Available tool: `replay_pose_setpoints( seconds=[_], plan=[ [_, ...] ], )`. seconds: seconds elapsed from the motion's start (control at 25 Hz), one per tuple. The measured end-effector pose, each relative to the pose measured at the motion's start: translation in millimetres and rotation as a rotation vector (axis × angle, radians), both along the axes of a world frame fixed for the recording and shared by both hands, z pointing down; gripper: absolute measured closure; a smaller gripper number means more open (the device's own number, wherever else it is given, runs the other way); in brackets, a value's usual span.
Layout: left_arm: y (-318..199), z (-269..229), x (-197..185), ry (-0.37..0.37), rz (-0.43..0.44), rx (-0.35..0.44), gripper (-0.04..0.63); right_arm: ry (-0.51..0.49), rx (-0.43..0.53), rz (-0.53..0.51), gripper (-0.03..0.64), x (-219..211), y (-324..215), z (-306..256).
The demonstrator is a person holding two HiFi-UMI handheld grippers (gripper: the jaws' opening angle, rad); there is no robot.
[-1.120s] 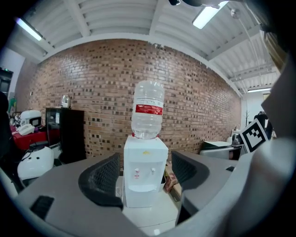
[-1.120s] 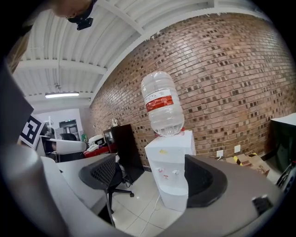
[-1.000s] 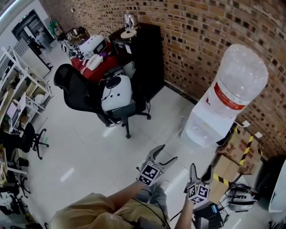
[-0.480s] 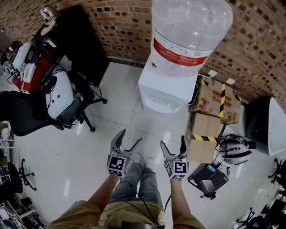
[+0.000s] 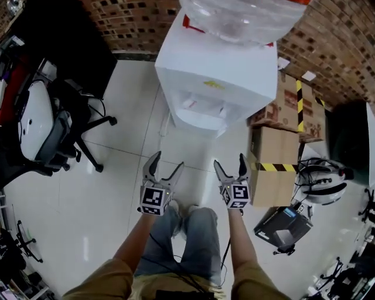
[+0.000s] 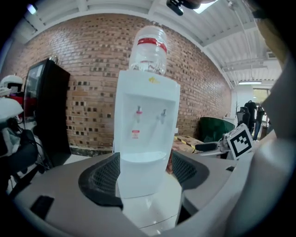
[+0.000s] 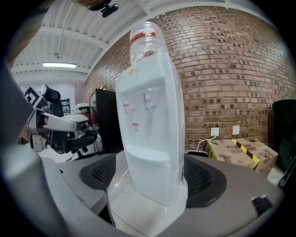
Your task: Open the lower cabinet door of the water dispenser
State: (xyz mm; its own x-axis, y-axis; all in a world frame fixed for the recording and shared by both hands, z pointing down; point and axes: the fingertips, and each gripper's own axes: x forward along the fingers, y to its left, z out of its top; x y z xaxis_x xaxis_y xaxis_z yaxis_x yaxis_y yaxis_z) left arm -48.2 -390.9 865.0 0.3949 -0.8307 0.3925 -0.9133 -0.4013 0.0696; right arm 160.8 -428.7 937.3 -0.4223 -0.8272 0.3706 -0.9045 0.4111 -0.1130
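Moved: the water dispenser (image 5: 217, 70) has gone from a small shape at the upper right to filling the top centre of the head view, and the 2 pairs of tongs now sit side by side below it.
Spot: it stands on the tiled floor (image 5: 117, 193) against the brick wall (image 5: 135, 20), with the bottle (image 5: 240, 14) on top.
Door: the lower cabinet door (image 6: 141, 178) is at the lower centre of the left gripper view, under the tap recess (image 6: 148, 134). It looks shut, and I can make out no handle.
Left: the left tongs (image 5: 166, 163) are spread with nothing between them, well apart from the dispenser front.
Right: the right tongs (image 5: 229, 163) are also spread and empty, level with the left.
Reason: both point at the white front, probably to square up before reaching.
Ahead: the door lies low, so the reach likely has to drop.
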Motion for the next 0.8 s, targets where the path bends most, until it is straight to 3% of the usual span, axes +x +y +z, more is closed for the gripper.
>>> replay_pose_setpoints(
  seconds=[0.2,0.36,0.44,0.48,0.64,0.8],
  plan=[
    [-24.8,81.9,-0.2,-0.002,0.03,0.058,0.259,0.007,0.004,-0.084,0.147,-0.1,-53.1,117.4],
    [-38.6,119.5,-5.6,0.023,0.036,0.11,0.259,0.014,0.029,-0.118,0.147,5.6,-107.3,178.8],
    [-39.9,132.7,-12.0,0.041,0.029,0.144,0.259,0.026,0.047,-0.143,0.181,6.2,-130.5,196.2],
    [-39.1,137.1,-13.9,0.047,0.033,0.156,0.259,0.047,0.061,-0.162,0.256,6.6,-140.3,201.9],
    [-34.1,144.7,-23.1,0.05,0.033,0.2,0.259,0.124,0.097,-0.271,0.254,7.3,-158.0,203.9],
    [-36.9,142.4,-38.8,0.071,-0.009,0.199,0.259,0.063,0.073,-0.244,0.299,4.3,-154.2,196.6]
  ],
)
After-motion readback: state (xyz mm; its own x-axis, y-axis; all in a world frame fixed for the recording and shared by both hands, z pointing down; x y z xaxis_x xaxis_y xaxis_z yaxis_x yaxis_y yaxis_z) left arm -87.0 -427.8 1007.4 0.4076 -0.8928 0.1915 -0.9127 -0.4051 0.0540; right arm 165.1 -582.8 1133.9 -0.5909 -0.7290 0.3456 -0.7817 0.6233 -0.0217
